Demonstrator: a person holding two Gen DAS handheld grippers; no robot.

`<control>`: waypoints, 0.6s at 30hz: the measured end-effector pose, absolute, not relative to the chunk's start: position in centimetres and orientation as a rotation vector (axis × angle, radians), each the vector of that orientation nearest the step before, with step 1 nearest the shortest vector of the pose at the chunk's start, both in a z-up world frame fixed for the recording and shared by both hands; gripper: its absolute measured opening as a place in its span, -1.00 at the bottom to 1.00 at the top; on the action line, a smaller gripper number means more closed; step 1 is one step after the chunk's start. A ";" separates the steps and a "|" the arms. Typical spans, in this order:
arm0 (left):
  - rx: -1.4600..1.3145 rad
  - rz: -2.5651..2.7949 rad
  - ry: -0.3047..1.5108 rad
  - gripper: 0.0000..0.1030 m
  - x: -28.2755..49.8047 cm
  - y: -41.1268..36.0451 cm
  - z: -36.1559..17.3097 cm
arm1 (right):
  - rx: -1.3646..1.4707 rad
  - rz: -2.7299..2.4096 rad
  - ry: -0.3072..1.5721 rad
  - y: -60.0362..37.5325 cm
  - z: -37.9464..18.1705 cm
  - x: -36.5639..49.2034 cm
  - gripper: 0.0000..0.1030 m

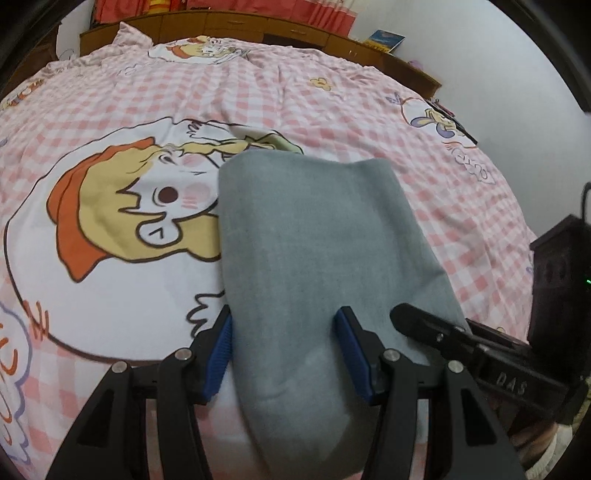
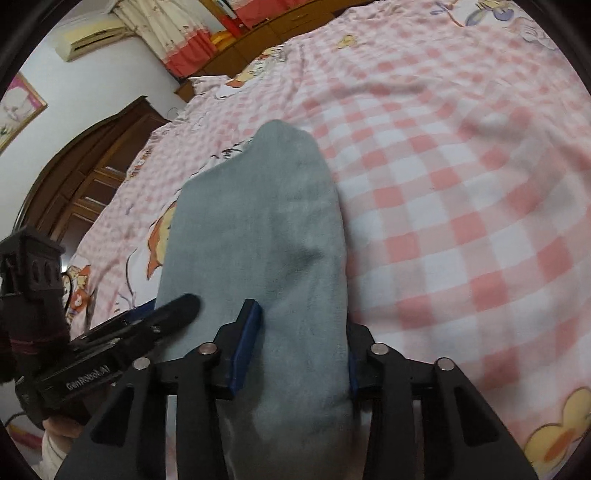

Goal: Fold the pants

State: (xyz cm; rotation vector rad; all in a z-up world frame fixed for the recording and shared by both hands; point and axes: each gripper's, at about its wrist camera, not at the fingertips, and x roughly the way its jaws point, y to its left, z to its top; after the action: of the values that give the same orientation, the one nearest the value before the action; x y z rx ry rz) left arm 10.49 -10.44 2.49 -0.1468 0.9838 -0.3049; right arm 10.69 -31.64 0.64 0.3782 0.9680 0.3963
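The grey pants (image 1: 317, 251) lie as a long folded strip on the pink checked bedsheet (image 1: 332, 107). My left gripper (image 1: 284, 332) is open, its blue pads (image 1: 221, 350) straddling the near end of the pants' left side. My right gripper (image 2: 299, 328) is open too, its fingers astride the right side of the same near end of the pants (image 2: 258, 229). The right gripper shows in the left wrist view (image 1: 424, 321), resting on the cloth's right edge. The left gripper shows in the right wrist view (image 2: 173, 306) at the cloth's left edge.
A large cartoon girl print (image 1: 122, 210) covers the sheet left of the pants. A wooden headboard (image 1: 236, 26) runs along the far side. A dark wooden door (image 2: 92, 177) and a wall air conditioner (image 2: 92, 37) are at left in the right wrist view.
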 end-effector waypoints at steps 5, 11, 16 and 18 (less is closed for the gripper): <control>-0.148 -0.317 0.958 -0.48 10.3 -10.6 3.1 | 0.422 0.400 0.922 -32.2 1.3 10.0 -0.52; -0.092 -0.322 0.878 -0.62 8.2 -10.9 6.0 | 0.433 0.471 0.861 -31.6 4.0 8.9 -0.63; -0.094 -0.304 0.812 -0.62 6.7 -8.3 9.1 | 0.400 0.522 0.806 -29.4 6.7 7.7 -0.64; -0.105 -0.288 0.802 -0.62 6.3 -6.5 9.7 | 0.396 0.544 0.799 -28.4 7.2 7.6 -0.64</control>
State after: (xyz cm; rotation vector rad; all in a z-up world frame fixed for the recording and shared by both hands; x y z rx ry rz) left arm 6.35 -6.55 9.72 -0.1052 0.8024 -0.2880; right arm 7.56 -28.36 7.22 0.3964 0.7992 0.5439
